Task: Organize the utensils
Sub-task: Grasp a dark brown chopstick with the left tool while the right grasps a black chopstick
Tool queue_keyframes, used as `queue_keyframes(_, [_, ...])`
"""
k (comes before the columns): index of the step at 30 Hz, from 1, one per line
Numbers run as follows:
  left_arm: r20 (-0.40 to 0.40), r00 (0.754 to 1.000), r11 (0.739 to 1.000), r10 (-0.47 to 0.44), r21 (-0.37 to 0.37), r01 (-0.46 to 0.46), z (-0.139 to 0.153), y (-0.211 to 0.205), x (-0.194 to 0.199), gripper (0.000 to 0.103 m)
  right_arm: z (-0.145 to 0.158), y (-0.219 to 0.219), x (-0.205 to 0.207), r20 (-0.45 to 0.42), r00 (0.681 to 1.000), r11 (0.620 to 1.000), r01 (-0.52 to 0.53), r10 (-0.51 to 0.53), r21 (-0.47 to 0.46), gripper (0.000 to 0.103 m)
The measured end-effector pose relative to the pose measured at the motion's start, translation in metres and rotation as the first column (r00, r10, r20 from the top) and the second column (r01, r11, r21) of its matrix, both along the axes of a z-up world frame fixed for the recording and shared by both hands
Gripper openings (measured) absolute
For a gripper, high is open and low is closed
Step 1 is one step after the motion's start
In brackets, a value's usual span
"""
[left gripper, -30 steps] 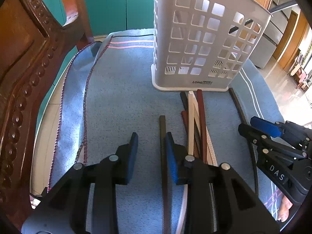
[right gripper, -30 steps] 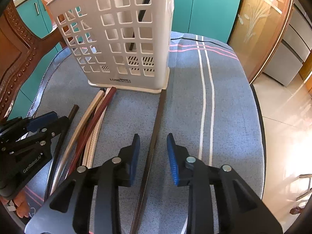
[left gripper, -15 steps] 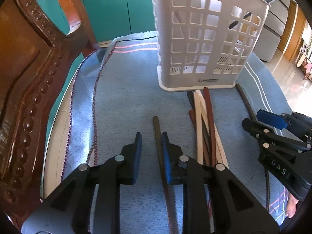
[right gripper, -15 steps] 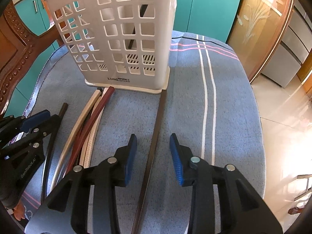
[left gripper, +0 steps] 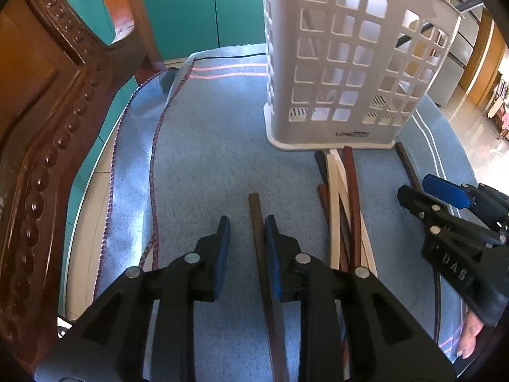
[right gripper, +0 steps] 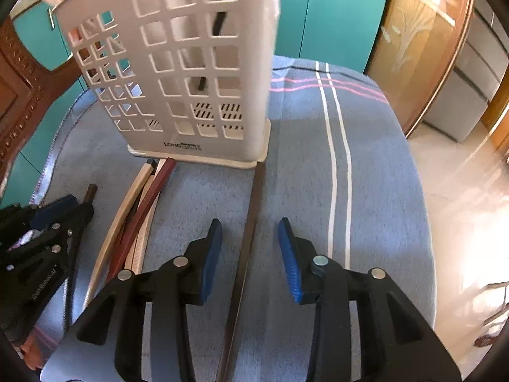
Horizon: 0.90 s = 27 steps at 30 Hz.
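Since a second ago, both views sit a little nearer the tabletop, and the right gripper's jaws have spread wider around their stick.

Left wrist view: the left gripper (left gripper: 245, 238) points steeply down at a blue cloth (left gripper: 197, 159) covering a round table. Its jaws are opening slightly. A dark brown chopstick (left gripper: 256, 219) lies between them, tight against the right pad, with a gap on the left, so it is not clamped. Lining the jaws along the stick likely prepares a lengthwise pinch. To the right lies a loose bundle of cream and reddish chopsticks (left gripper: 342, 197), their tips touching the base of a white perforated utensil basket (left gripper: 350, 63), which stands upright. The right gripper (left gripper: 423, 191) shows at the right edge.

Right wrist view: the right gripper's jaws are apart and opening, straddling a second dark chopstick (right gripper: 251, 219) without touching it. That stick's far end meets the basket's base corner. Through the basket's holes, one dark utensil (right gripper: 219, 16) stands inside, leaning; nothing else can be made out within. The left gripper (right gripper: 57, 216) sits at the left edge, beside the bundle.
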<state>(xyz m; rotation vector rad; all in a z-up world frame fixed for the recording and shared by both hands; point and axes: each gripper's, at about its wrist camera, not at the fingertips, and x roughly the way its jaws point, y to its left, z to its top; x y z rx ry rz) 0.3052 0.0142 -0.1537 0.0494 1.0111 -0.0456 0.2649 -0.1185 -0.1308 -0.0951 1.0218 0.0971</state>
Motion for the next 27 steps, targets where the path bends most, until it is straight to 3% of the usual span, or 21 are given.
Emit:
queue_keyframes(5, [0.006, 1.0, 1.0, 0.007, 0.027, -0.007, -0.001, -0.003, 0.003, 0.03, -0.002, 0.012, -0.001, 0.041, 0.999, 0.998, -0.01, 0.012, -0.061, 0.04])
queue_keyframes(12, [0.011, 1.0, 0.998, 0.023, 0.063, -0.023, 0.0, -0.005, 0.002, 0.04, -0.002, 0.013, -0.002, 0.033, 0.999, 0.999, -0.001, 0.002, -0.046, 0.04])
queue_keyframes(27, [0.012, 1.0, 0.998, 0.014, 0.067, -0.015, 0.003, -0.005, -0.003, 0.038, 0.0, -0.002, 0.005, 0.017, 1.0, 1.0, 0.017, -0.017, 0.001, 0.04])
